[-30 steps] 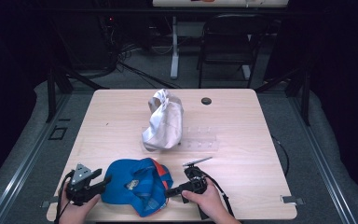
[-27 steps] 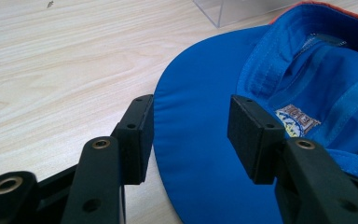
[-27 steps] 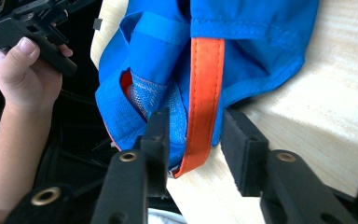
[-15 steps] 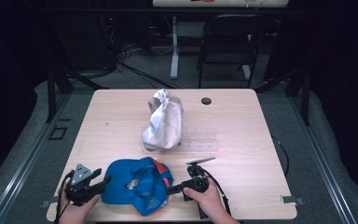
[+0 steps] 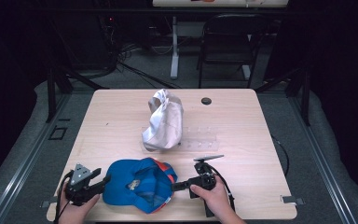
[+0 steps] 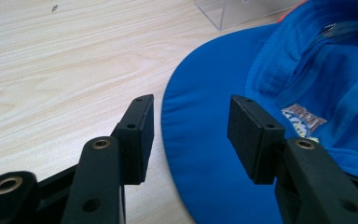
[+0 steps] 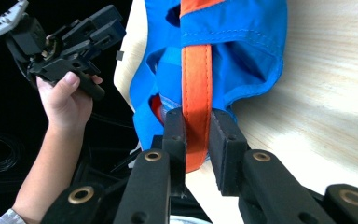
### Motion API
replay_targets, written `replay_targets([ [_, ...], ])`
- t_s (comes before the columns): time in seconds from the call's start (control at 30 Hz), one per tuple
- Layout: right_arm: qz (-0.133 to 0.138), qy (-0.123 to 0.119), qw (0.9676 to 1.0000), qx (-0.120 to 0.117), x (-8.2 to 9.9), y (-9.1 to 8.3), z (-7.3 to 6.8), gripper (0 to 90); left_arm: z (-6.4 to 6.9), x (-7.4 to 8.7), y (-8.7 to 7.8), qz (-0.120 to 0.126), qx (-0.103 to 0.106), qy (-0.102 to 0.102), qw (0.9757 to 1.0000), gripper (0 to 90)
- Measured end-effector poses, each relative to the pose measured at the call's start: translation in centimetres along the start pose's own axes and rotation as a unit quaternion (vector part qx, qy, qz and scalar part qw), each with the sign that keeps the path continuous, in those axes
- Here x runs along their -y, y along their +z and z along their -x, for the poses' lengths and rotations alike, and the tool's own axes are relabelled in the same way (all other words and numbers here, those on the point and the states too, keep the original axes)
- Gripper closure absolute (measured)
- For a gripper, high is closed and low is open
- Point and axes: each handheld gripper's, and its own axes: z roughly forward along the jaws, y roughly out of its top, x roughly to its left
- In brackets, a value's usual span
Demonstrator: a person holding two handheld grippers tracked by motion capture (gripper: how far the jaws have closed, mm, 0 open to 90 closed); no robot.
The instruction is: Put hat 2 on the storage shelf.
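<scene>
A blue cap (image 5: 137,184) lies upside down near the table's front edge, with an orange strap (image 7: 196,70) at its back. My right gripper (image 5: 175,186) is at the cap's right side. Its jaws have just been closing, and they now pinch the orange strap (image 7: 196,135). My left gripper (image 5: 106,179) is at the cap's left side and stands open (image 6: 191,135). The edge of the blue brim (image 6: 205,84) lies in the gap, and the pads (image 6: 251,135) do not press on it.
A crumpled silvery-white bag (image 5: 163,121) stands at the table's middle, with a clear plastic tray (image 5: 200,140) beside it. A small black disc (image 5: 206,101) lies farther back. A chair (image 5: 228,42) stands beyond the table. The wooden table's front edge (image 5: 242,218) is close to both hands.
My right gripper has shifted slightly and lifted a little at the cap's right edge. The left hand and the cap's brim have stayed where they were.
</scene>
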Motion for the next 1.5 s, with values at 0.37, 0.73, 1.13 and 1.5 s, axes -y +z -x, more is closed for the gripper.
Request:
replay_targets([
  [0.37,0.004,0.003,0.9999,-0.009,-0.5,-2.8,-0.2,77.9,0.0,0.0,0.1,-0.003,0.000,0.002,1.0000,51.4],
  [0.73,0.016,0.011,0.9995,-0.025,-0.8,-4.6,0.0,77.9,-0.1,0.0,0.1,-0.003,0.001,-0.003,1.0000,51.4],
  [1.13,0.023,0.007,0.9993,-0.029,-0.8,-6.7,-0.6,78.0,-0.1,-0.4,0.6,0.000,0.008,-0.003,1.0000,51.3],
  [1.5,0.040,0.018,0.9978,-0.050,-2.0,-9.2,-2.9,78.1,0.3,-1.2,1.6,-0.004,0.018,0.008,0.9998,51.3],
])
